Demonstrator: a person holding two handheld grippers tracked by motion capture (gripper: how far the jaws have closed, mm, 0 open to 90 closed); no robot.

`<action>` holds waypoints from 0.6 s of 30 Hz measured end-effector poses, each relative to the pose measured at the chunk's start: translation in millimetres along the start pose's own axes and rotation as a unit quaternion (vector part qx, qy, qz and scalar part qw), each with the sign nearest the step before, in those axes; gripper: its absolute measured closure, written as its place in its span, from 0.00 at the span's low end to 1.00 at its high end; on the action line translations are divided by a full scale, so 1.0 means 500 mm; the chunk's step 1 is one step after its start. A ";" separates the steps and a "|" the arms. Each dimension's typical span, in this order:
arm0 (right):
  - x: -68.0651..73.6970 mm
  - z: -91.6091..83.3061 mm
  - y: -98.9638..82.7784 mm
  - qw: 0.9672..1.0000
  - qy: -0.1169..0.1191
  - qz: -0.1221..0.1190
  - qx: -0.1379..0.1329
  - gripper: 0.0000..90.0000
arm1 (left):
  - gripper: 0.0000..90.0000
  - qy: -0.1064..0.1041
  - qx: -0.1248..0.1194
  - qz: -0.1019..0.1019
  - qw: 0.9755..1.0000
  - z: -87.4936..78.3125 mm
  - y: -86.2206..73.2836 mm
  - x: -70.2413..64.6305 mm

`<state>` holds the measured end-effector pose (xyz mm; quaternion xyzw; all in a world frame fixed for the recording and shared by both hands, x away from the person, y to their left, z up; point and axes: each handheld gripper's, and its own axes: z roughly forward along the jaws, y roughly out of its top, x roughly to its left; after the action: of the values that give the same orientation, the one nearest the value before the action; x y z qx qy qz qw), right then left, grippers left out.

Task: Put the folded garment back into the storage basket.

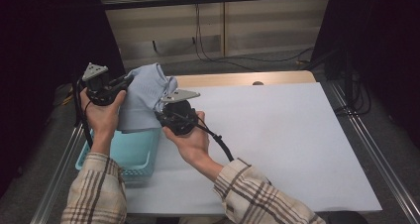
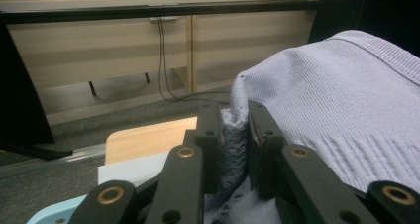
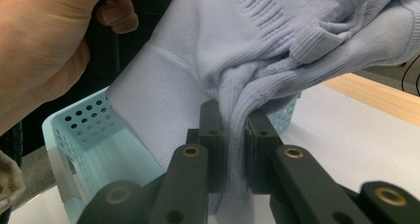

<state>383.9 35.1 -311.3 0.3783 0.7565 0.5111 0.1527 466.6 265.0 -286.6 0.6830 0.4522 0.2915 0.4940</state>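
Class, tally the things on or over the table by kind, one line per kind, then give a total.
Knitted garment, pale lilac-grey: 1
Basket, light blue plastic: 1
Grippers, black, left and right: 2
Total: 4

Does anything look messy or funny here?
Only the pale blue knit garment: it hangs bunched above the light blue basket, pinched by the left gripper and right gripper. Nothing looks spilled or broken.

Sleeves (image 1: pixel 257 192) of beige plaid crossed by brown and dark stripes are worn, and each black claw (image 1: pixel 174 116) is topped by a grey three-cornered plate, brass-ringed screws and a black cable.
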 end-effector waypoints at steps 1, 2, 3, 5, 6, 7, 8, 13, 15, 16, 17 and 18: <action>0.001 0.003 0.001 1.000 -0.002 -0.006 0.000 0.91 | 0.87 0.003 0.001 0.001 1.000 -0.002 0.000 0.003; 0.004 0.006 0.001 1.000 -0.001 -0.007 0.001 0.91 | 0.87 0.002 0.003 0.005 1.000 -0.004 0.001 0.006; 0.008 0.008 0.002 1.000 0.000 -0.001 0.002 0.91 | 0.87 0.002 0.000 0.000 1.000 -0.005 0.001 0.008; 0.014 0.012 0.004 1.000 -0.001 -0.001 0.005 0.91 | 0.87 0.007 0.000 0.001 1.000 -0.010 0.001 0.013; 0.016 0.015 0.004 1.000 0.002 -0.002 0.003 0.91 | 0.87 0.005 -0.003 -0.002 1.000 -0.011 0.001 0.016; 0.016 0.018 0.005 1.000 0.003 -0.008 0.001 0.91 | 0.87 0.007 -0.001 0.000 1.000 -0.014 0.001 0.019; 0.019 0.020 0.006 1.000 0.001 -0.007 0.003 0.91 | 0.87 0.007 -0.002 -0.002 1.000 -0.016 0.001 0.021; 0.035 0.029 0.011 1.000 0.009 -0.008 0.006 0.91 | 0.87 0.014 0.000 -0.002 1.000 -0.026 -0.001 0.034; 0.042 0.032 0.013 1.000 0.010 -0.014 0.005 0.91 | 0.87 0.016 0.003 -0.001 1.000 -0.028 -0.004 0.040; 0.045 0.035 0.014 1.000 0.012 -0.014 0.004 0.91 | 0.87 0.017 0.005 0.000 1.000 -0.030 -0.005 0.043; 0.048 0.037 0.013 1.000 0.012 -0.013 0.006 0.91 | 0.87 0.018 0.003 -0.002 1.000 -0.032 -0.006 0.046; 0.049 0.040 0.013 1.000 0.012 -0.015 0.006 0.91 | 0.87 0.016 0.005 -0.005 1.000 -0.033 -0.007 0.048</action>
<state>382.8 67.3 -310.3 0.3612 0.7669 0.5091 0.1488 461.5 293.9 -285.4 0.6784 0.4651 0.2978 0.4845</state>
